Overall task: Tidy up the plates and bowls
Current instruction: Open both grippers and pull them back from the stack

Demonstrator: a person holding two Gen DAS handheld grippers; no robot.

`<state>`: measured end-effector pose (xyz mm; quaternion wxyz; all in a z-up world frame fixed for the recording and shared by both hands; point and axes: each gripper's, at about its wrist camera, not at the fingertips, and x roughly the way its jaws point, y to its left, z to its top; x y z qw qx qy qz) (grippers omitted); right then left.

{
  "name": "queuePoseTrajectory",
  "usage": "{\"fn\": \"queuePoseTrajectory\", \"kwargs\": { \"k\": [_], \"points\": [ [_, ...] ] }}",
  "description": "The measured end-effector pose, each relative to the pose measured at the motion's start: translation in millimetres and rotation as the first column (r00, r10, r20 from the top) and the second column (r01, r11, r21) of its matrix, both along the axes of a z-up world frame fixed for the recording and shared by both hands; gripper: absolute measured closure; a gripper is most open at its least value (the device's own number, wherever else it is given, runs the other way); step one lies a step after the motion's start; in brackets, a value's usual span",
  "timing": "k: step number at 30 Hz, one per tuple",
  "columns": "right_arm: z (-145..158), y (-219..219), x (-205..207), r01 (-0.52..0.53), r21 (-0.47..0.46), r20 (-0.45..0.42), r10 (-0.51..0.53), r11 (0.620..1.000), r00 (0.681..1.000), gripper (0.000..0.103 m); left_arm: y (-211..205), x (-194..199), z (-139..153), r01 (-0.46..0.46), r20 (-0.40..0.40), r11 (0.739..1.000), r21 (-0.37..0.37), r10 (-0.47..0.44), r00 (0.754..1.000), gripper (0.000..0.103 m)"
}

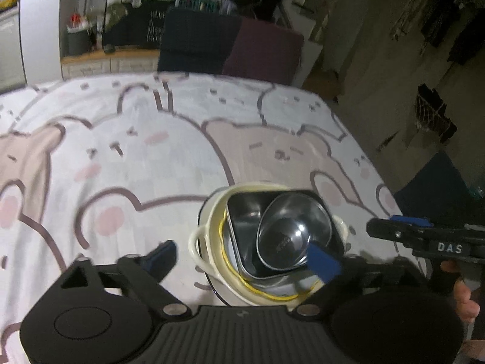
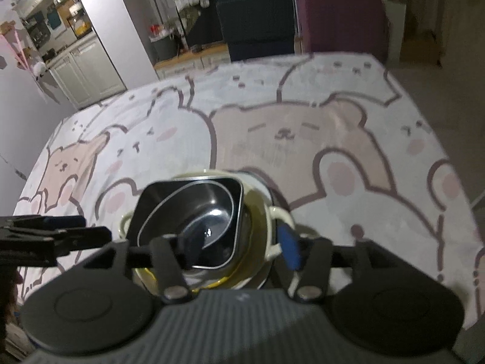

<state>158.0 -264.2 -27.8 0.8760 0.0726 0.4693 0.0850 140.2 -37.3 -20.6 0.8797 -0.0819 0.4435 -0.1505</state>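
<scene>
Cotton printed with pale bears and rabbits covers the bench (image 1: pixel 127 151), and on it, at about five o'clock in your left-wrist view, stands the whole stack you have been building. Largest first: a white plate with a yellow ring (image 1: pixel 272 294) lies at the bottom; on it sits a cream two-handled bowl (image 1: pixel 212 212); inside that, tilted, rests a square steel dish (image 1: pixel 242 212); and nested in the dish is the small round steel bowl (image 1: pixel 288 236), which looks empty. The stacking step seems finished, and this reads as the moment of letting go. Your left claw (image 1: pixel 242 254) stands wide apart, its blue pads either side of the stack and clamped on nothing. Your right claw (image 2: pixel 227 248) is also parted, one finger over the steel dish and the blue pad beside the cream bowl's handle at three o'clock; I see nothing gripped. Next, draw both claws straight up and clear, since a finger catching a rim could tip the tilted dish. Then look for any remaining plates; none shows elsewhere on the bench.
</scene>
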Motion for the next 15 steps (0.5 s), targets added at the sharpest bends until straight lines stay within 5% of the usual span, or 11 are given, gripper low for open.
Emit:
{"fn": "queuePoseTrajectory", "kwargs": {
  "k": [7, 15],
  "points": [
    [31, -9, -36, 0.040, -0.047, 0.157, -0.032, 0.998, 0.987, 0.001, 1, -38, 26, -0.038, 0.116, 0.999, 0.018, 0.036, 0.993, 0.000],
    [50, -16, -87, 0.067, -0.050, 0.283, -0.050, 0.996, 0.958, 0.000, -4, -88, 43, -0.079, 0.251, 0.993, 0.084, 0.056, 0.966, 0.000]
  ]
}}
